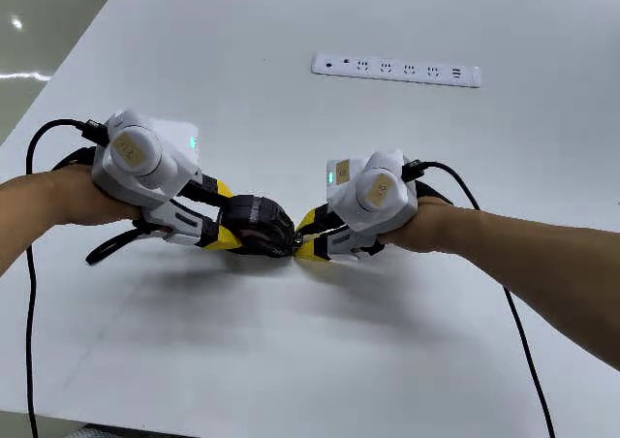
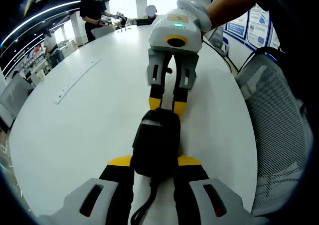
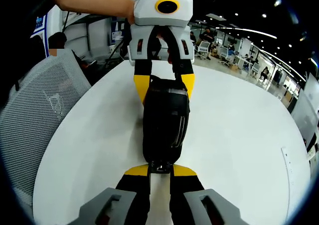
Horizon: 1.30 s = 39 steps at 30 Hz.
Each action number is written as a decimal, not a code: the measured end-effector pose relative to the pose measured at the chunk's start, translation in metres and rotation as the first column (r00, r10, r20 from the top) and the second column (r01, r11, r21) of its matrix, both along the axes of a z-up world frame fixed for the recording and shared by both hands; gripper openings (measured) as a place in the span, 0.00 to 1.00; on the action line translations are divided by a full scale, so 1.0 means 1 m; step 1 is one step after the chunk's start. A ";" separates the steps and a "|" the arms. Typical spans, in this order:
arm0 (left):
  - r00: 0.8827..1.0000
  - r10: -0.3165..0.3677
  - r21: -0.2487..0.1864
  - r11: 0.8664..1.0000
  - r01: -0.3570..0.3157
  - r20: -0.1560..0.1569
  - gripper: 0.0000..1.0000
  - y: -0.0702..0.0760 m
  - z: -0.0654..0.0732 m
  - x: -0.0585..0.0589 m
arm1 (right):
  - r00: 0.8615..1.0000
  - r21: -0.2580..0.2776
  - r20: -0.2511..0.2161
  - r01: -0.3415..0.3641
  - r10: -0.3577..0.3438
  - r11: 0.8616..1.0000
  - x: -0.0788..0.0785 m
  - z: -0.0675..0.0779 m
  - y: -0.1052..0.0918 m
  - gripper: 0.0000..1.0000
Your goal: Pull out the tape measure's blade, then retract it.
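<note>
A black tape measure [image 1: 260,227] lies low over the white table [image 1: 387,351], between the two grippers. My left gripper [image 1: 225,215] is shut on its body; in the left gripper view the yellow-tipped jaws clamp both sides of the case [image 2: 157,140]. My right gripper [image 1: 302,236] meets the case's front from the right. In the right gripper view its jaws stand narrow around the blade's end hook [image 3: 160,165] at the case [image 3: 167,118] mouth. No length of blade shows outside the case.
A white power strip [image 1: 395,69] lies at the far side of the table. Black cables trail from both grippers, one looping at the left [image 1: 34,264]. A grey mesh chair [image 2: 279,110] stands beside the table edge.
</note>
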<state>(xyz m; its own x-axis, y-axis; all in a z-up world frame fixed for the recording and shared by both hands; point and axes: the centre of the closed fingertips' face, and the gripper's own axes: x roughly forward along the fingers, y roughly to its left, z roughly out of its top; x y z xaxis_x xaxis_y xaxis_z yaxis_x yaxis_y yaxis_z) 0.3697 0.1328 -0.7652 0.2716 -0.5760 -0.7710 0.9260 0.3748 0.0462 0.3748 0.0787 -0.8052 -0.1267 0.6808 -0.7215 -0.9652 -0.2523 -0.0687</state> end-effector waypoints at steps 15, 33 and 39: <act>1.000 0.008 0.008 1.000 -0.007 -0.016 0.24 0.001 0.000 0.000 | 0.998 -0.018 0.049 -0.032 0.032 0.999 0.000 0.001 -0.001 0.09; 1.000 0.012 0.016 1.000 -0.012 -0.026 0.24 0.000 0.001 -0.001 | 0.998 -0.038 0.053 -0.025 0.027 0.999 0.002 0.000 -0.020 0.09; 1.000 0.014 0.017 1.000 -0.013 -0.027 0.24 0.000 0.000 -0.001 | 0.999 -0.042 0.048 -0.017 0.019 0.999 0.004 0.000 -0.026 0.09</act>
<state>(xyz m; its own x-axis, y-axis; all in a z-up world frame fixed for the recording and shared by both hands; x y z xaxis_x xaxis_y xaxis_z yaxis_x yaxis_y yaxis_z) 0.3688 0.1331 -0.7653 0.2579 -0.5594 -0.7877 0.9219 0.3866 0.0273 0.3785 0.0524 -0.8050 -0.1029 0.6482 -0.7545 -0.9562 -0.2734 -0.1045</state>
